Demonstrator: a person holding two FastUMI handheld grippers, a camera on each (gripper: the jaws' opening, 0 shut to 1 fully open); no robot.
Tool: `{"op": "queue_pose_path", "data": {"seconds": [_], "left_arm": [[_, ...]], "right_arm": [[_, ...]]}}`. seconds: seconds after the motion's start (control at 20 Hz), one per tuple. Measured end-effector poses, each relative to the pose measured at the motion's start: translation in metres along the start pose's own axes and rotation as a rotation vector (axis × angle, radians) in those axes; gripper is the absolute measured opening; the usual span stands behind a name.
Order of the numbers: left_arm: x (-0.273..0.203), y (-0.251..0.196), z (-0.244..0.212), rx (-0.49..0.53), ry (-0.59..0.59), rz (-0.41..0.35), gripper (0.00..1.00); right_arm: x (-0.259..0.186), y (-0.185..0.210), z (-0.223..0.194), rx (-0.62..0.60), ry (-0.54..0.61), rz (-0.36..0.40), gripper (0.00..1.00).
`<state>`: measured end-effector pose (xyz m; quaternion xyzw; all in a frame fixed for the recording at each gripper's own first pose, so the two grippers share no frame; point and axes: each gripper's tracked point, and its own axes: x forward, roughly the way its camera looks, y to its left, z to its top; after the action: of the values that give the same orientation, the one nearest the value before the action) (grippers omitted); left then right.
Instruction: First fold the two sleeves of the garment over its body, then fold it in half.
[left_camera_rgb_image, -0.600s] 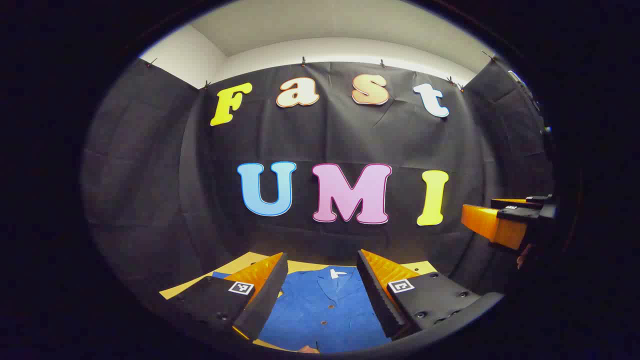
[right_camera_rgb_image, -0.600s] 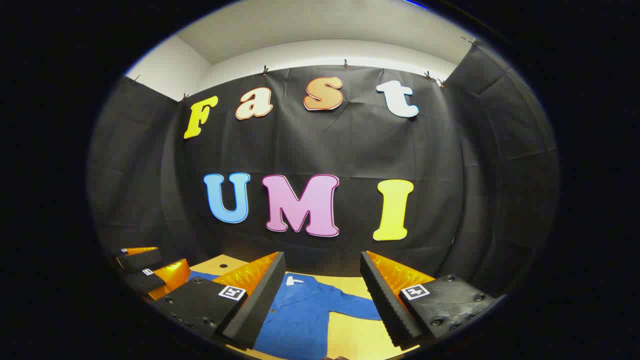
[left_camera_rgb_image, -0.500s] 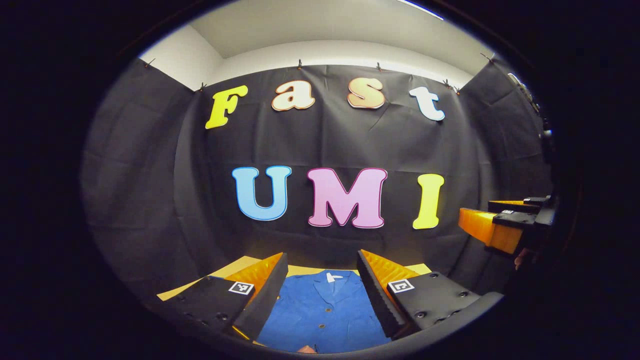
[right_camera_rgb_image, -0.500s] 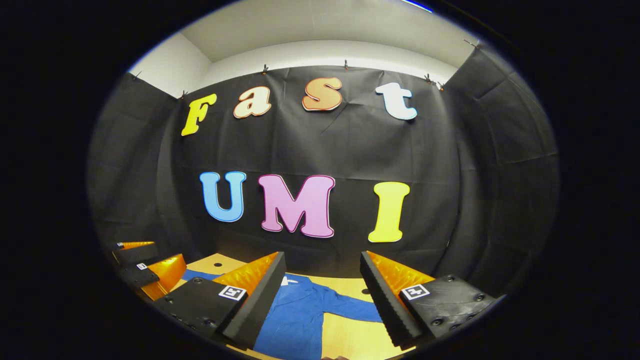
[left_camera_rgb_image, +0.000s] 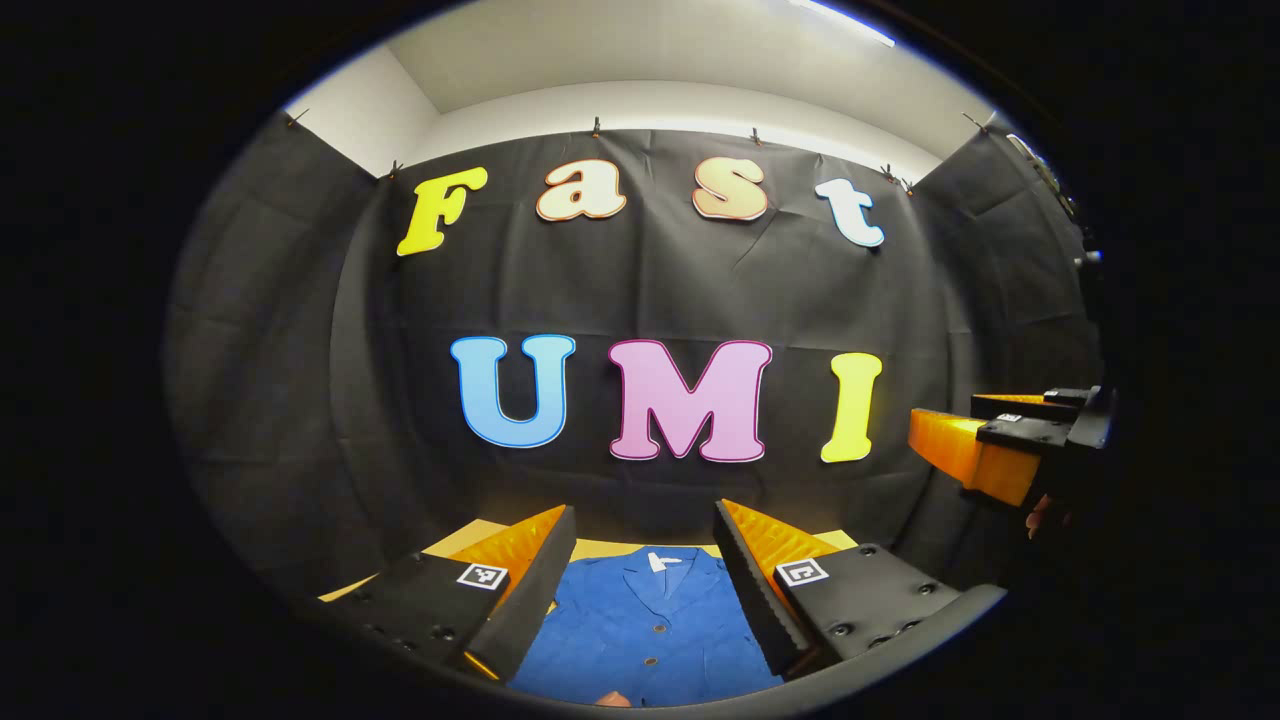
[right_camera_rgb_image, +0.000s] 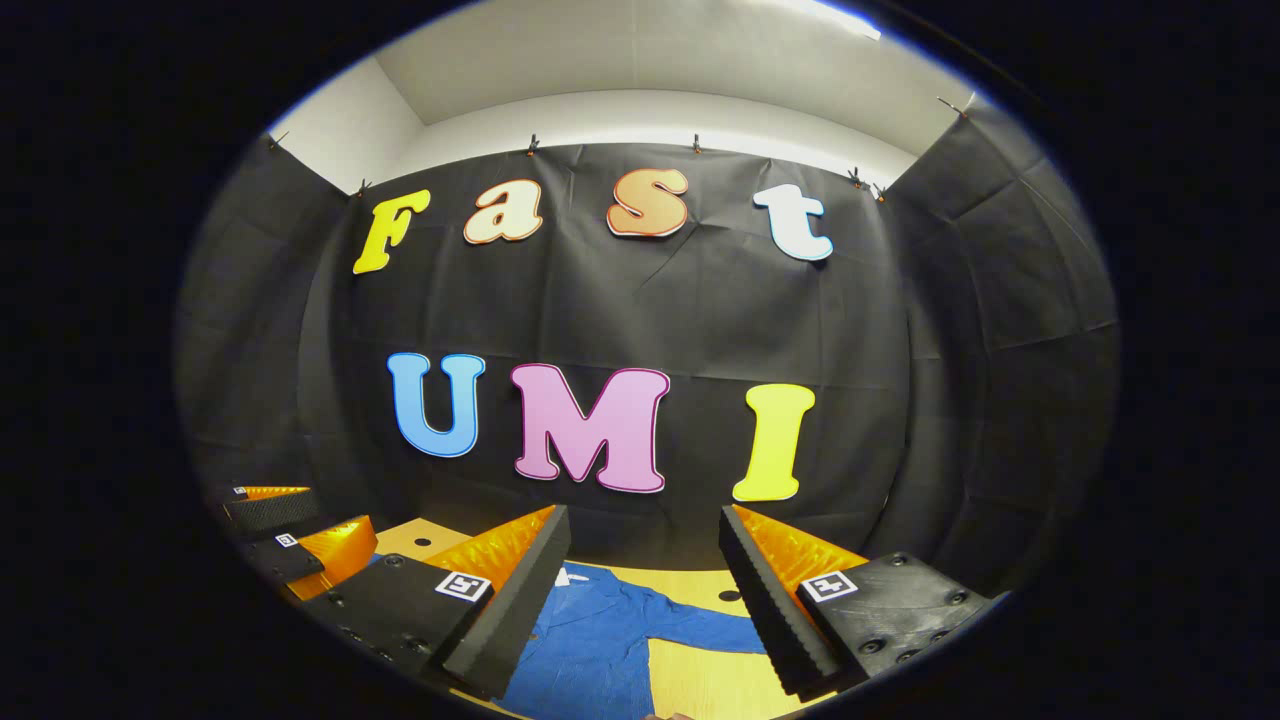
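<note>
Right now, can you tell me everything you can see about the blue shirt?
The blue shirt looks like soft woven cloth. It lies flat and face up on the yellow table, unfolded. It has a collar with a small white tag inside, a row of little round buttons down the front, and one sleeve stretched straight out sideways over the tabletop. A few light wrinkles cross its front. Nothing is gripping it.

A black cloth wall (left_camera_rgb_image: 650, 290) fills the middle of both views, pinned by small clips (left_camera_rgb_image: 595, 126) along its top edge. Above it run a white wall (right_camera_rgb_image: 640, 115) and ceiling. A yellow wooden tabletop (right_camera_rgb_image: 710, 685) lies at the bottom.
</note>
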<state>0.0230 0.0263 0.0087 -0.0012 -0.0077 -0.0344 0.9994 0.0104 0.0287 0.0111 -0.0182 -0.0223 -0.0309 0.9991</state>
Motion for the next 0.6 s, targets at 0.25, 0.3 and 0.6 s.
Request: {"op": "queue_pose_path", "data": {"seconds": [0.25, 0.3, 0.6], "left_arm": [[0.0003, -0.0033, -0.0055, -0.019, 0.010, -0.014, 0.80], [0.0010, -0.0035, -0.0068, -0.015, 0.011, -0.014, 0.80], [0.0002, -0.0030, -0.0076, 0.002, 0.020, -0.010, 0.80]], "right_arm": [[-0.0016, -0.0016, -0.0054, -0.016, 0.020, -0.007, 0.96], [-0.0023, -0.0010, -0.0067, -0.019, 0.023, -0.006, 0.96], [-0.0015, -0.0007, -0.0053, -0.020, 0.029, 0.001, 0.96]]}}
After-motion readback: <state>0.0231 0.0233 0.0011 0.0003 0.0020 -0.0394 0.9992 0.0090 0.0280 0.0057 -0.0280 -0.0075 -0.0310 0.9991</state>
